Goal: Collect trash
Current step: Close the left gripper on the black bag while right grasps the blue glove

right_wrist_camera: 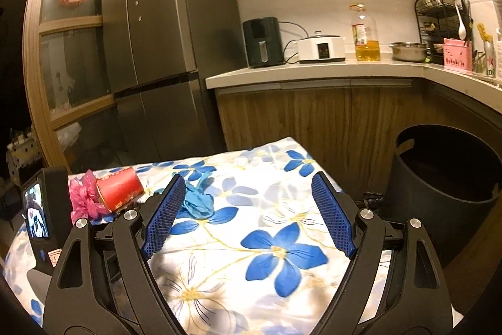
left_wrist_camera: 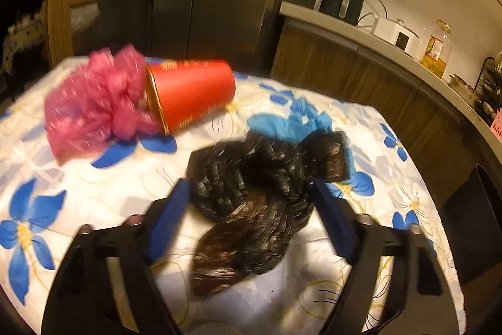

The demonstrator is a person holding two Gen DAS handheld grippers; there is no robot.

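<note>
A crumpled black plastic bag (left_wrist_camera: 251, 197) lies on the flowered tablecloth (left_wrist_camera: 94, 197), between the blue pads of my open left gripper (left_wrist_camera: 251, 187). Behind it lie a blue glove (left_wrist_camera: 291, 121), a red paper cup (left_wrist_camera: 191, 93) on its side and a pink plastic bag (left_wrist_camera: 94, 105). My right gripper (right_wrist_camera: 248, 181) is open and empty above the table; the blue glove (right_wrist_camera: 197, 200), red cup (right_wrist_camera: 119, 187) and pink bag (right_wrist_camera: 83, 197) show to its left. The left gripper's body (right_wrist_camera: 47, 209) stands at the far left.
A dark round trash bin (right_wrist_camera: 445, 178) stands on the floor to the right of the table; its edge shows in the left wrist view (left_wrist_camera: 477, 215). Behind are a fridge (right_wrist_camera: 163, 52) and a kitchen counter (right_wrist_camera: 313, 68) with appliances.
</note>
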